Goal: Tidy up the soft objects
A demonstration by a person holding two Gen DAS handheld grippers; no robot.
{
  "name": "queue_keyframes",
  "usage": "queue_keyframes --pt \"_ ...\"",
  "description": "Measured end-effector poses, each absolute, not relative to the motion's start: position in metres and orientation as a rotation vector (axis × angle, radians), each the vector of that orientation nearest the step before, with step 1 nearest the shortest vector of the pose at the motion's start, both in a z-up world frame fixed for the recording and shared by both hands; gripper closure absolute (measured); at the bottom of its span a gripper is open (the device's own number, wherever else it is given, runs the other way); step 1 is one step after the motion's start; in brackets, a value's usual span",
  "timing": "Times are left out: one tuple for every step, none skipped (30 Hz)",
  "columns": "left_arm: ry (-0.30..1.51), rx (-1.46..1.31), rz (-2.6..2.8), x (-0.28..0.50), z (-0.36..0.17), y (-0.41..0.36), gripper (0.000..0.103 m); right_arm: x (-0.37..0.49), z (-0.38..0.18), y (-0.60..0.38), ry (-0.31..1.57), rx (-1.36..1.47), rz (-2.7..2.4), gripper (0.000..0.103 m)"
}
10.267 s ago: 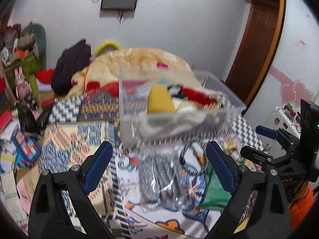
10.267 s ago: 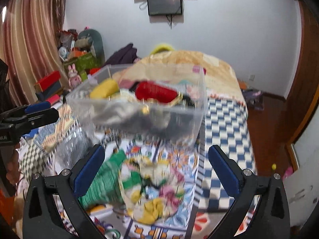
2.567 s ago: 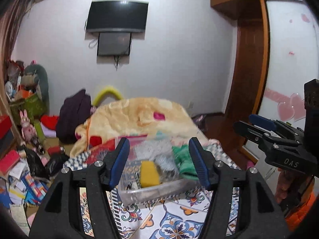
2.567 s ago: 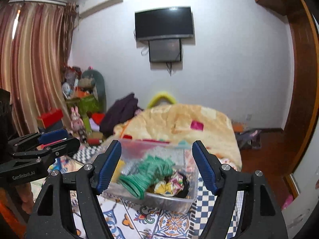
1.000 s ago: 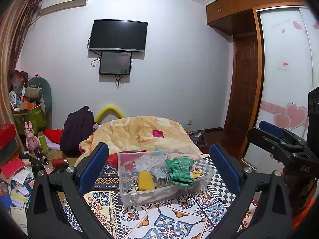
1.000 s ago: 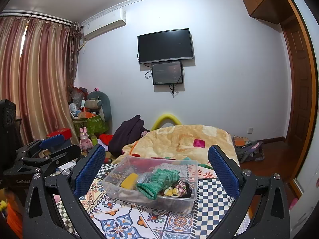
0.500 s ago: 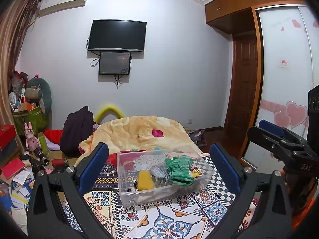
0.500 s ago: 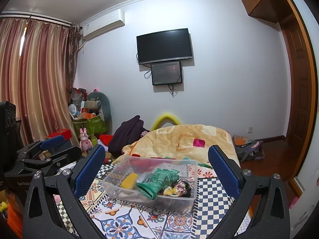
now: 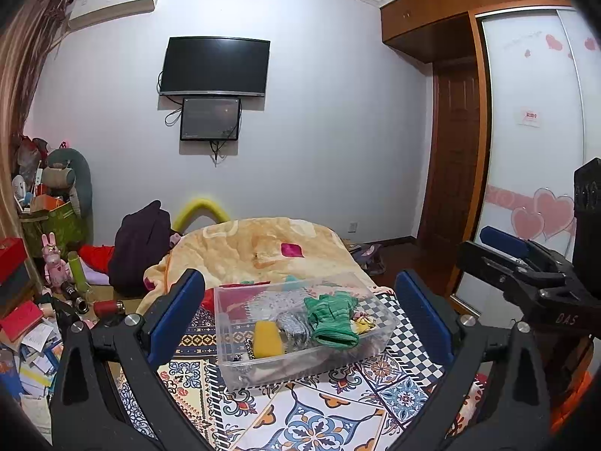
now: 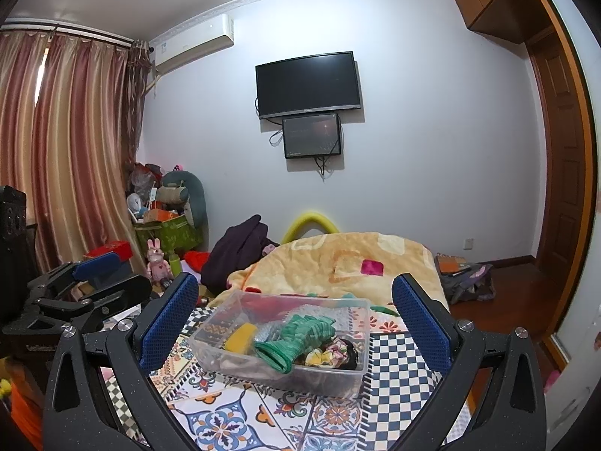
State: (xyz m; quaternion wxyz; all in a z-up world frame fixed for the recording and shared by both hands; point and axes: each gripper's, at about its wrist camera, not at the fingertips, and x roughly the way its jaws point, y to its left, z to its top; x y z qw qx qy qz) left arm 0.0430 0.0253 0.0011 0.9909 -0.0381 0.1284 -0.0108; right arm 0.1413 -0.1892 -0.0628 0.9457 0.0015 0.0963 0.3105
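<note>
Apparently the sorting is done: the green knit glove (image 10: 300,336), yellow sponge (image 9: 267,339) and floral cloth (image 10: 326,355) sit gathered in the clear plastic bin (image 9: 379,332) on the patterned bedspread (image 10: 398,372), while left gripper (image 9: 300,323) and right gripper (image 10: 295,323) hover wide and empty, well apart from it.

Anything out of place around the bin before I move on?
Mostly tidy. The green knit piece is heaped on top in the clear bin, its cuff lying over the near wall instead of tucked inside. No soft items are loose on the patterned cover. Both grippers are open and empty.
</note>
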Motion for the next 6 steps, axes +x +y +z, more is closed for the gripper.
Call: queue_keyframes --pt "0.259 -0.078 -0.023 0.0424 0.0013 0.0257 0.000 0.1413 -0.0630 -0.1892 0.199 0.003 0.633 0.000" --pt "0.259 -0.079 -0.023 0.0420 0.0014 0.0261 0.000 0.1408 -0.0632 -0.1894 0.200 0.003 0.633 0.000" --pt "0.260 -0.082 -0.024 0.0418 0.0016 0.0267 0.000 0.1404 -0.0631 -0.1894 0.200 0.003 0.633 0.000" --pt "0.260 -0.087 -0.025 0.0415 0.0017 0.0277 0.000 0.1402 -0.0631 -0.1896 0.201 0.003 0.633 0.000" --pt "0.261 -0.090 -0.026 0.0418 0.0019 0.0276 0.000 0.1399 -0.0628 -0.1896 0.200 0.002 0.632 0.000" --pt "0.262 -0.092 -0.026 0.0422 0.0021 0.0275 0.000 0.1395 -0.0628 -0.1896 0.200 0.001 0.632 0.000"
